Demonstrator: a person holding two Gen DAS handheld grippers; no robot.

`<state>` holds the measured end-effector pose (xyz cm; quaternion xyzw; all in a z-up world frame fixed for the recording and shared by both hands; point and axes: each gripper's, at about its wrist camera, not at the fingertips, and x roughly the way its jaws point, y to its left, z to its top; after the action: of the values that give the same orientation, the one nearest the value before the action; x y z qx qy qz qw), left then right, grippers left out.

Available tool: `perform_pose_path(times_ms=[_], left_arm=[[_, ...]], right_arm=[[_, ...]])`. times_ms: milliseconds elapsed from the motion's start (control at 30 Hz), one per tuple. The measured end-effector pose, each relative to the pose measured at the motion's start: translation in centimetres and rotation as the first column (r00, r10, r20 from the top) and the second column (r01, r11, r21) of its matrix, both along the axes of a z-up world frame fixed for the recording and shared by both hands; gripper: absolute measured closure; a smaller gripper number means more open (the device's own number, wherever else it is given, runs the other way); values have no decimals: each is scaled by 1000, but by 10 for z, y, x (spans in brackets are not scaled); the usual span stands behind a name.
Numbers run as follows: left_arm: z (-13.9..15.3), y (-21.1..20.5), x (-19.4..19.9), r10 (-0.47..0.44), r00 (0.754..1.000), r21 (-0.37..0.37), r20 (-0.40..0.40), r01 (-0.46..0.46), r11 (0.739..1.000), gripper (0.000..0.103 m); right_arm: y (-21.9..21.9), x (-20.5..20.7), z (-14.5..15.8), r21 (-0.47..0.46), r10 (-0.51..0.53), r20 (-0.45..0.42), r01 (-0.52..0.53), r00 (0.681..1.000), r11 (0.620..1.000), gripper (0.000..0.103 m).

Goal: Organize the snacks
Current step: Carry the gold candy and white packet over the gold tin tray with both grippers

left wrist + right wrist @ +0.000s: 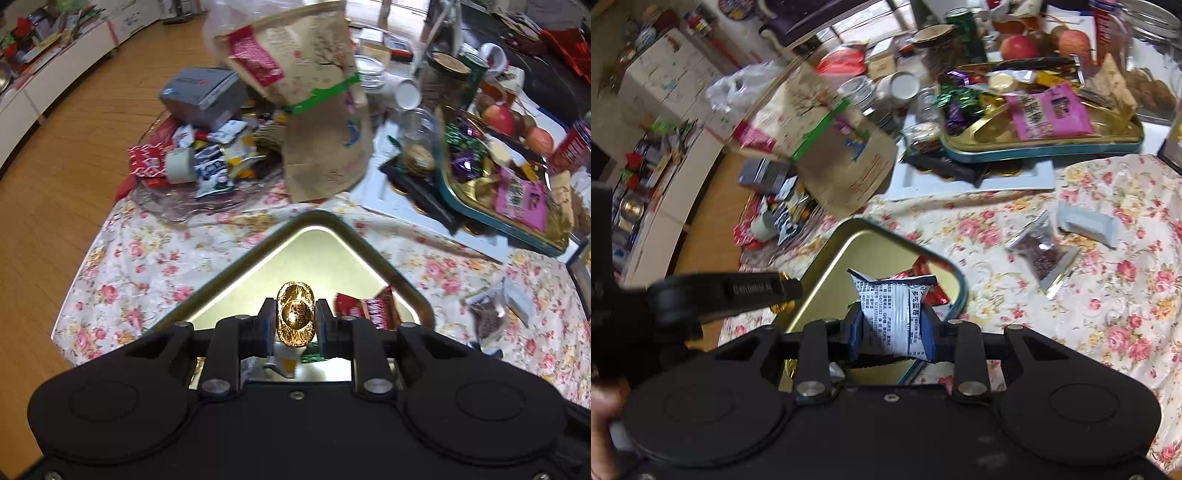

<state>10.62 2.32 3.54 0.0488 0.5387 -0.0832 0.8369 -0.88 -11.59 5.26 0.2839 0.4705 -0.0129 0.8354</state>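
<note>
My left gripper point(295, 319) is shut on a gold foil-wrapped chocolate point(295, 317), held above a gold tin tray point(306, 236) on the floral tablecloth. A red wrapped snack point(369, 306) lies in that tray to the right of the fingers. In the right wrist view, my right gripper point(892, 325) is shut on a white snack packet with black print point(890, 314), over the same gold tin tray point(864, 230). Red wrappers point(923, 273) show behind the packet. The left gripper point(731, 291) reaches in from the left there, with a bit of gold foil at its tip.
A brown paper bag point(317, 110) leans behind the tray beside a pile of small snacks on a clear plate point(207, 162). A teal-rimmed tin point(1041, 144) full of sweets stands at the back right. Two loose packets point(1045, 251) lie on the cloth at right. Wooden floor lies left.
</note>
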Motion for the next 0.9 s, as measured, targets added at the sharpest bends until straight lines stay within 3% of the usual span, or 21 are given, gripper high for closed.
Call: perform_pose_path(times_ms=[467,900], left_arm=[[-12,40,15,100,994,-5,-49,-101,995,72],[-15,60,22,190,978,-13,-86,-192,981,67]], right_arm=[[45,25,-16,-9,81,-49,-82,995,997,69],[70,37,-18,12,145,-27,-144,989,989,67]])
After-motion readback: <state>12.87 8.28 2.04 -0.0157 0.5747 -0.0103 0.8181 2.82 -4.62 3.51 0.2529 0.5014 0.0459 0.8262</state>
